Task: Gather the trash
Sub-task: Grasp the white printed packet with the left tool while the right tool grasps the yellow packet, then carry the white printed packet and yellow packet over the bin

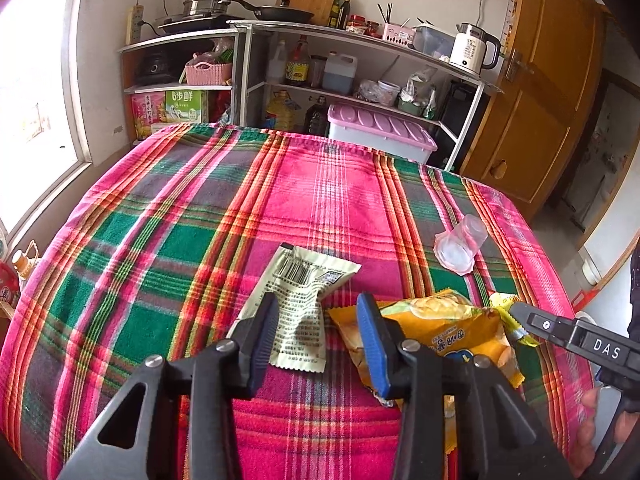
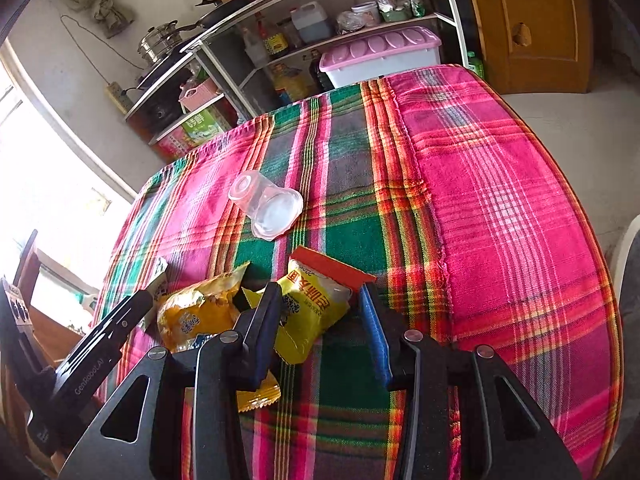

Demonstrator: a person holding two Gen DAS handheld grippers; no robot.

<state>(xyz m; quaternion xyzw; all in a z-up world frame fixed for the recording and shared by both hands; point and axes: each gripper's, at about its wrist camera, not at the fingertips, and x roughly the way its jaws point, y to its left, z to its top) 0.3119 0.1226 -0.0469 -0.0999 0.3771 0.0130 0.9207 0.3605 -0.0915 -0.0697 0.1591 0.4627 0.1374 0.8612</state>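
Note:
A pale green wrapper (image 1: 300, 300) with a barcode lies on the plaid tablecloth (image 1: 168, 240). My left gripper (image 1: 318, 340) is open, its jaws straddling the wrapper's lower right part. An orange snack bag (image 1: 452, 332) lies just right of it; it also shows in the right wrist view (image 2: 192, 312). A yellow packet with an orange top (image 2: 316, 304) lies between the jaws of my open right gripper (image 2: 320, 336). A clear plastic cup (image 2: 268, 204) lies on its side farther back; it also shows in the left wrist view (image 1: 460, 246).
Shelves (image 1: 360, 80) with bottles, pots and a kettle (image 1: 474, 48) stand behind the table. A pink-lidded bin (image 1: 380, 128) sits by the far edge. A wooden door (image 1: 540, 80) is at the right, a window (image 1: 36, 80) at the left.

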